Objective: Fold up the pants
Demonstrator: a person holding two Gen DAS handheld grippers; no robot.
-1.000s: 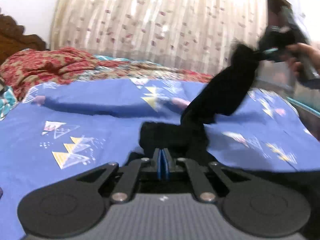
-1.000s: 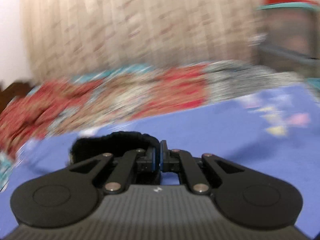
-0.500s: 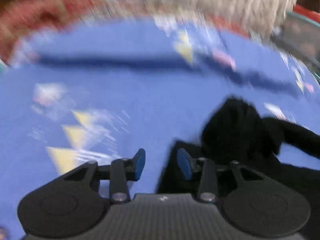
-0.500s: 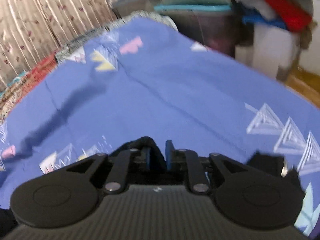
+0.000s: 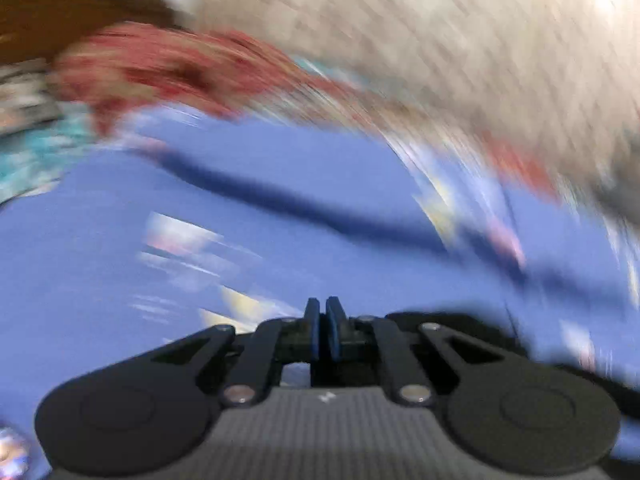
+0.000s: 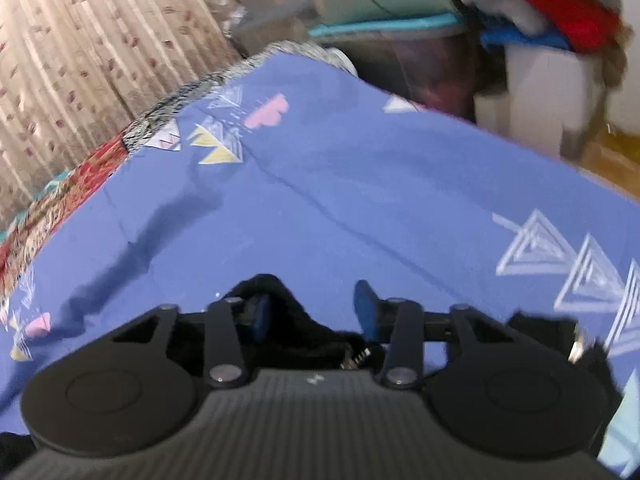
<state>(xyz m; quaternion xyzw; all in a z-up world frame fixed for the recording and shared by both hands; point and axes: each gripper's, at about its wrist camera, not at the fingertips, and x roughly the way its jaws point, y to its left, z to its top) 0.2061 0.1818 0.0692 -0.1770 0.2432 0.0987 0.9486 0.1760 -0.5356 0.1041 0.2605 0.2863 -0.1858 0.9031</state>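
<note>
The black pants (image 6: 316, 332) lie on the blue bedsheet (image 6: 360, 184) right under my right gripper (image 6: 312, 312), which is open with the cloth bunched between and below its blue pads. More black cloth (image 6: 560, 332) shows at its right. In the blurred left wrist view, my left gripper (image 5: 322, 316) has its blue pads nearly together with nothing seen between them. Dark cloth (image 5: 472, 320) lies just behind its right finger on the sheet (image 5: 280, 168).
A red patterned blanket (image 5: 160, 68) lies at the head of the bed. A beige curtain (image 6: 80, 60) hangs behind. Storage bins and stacked clothes (image 6: 520, 40) stand past the bed's far corner, with wooden floor (image 6: 616, 156) beyond.
My right gripper has opened and let the pants down onto the sheet. My left gripper opened half a second ago, has now shut again, and is swinging fast.
</note>
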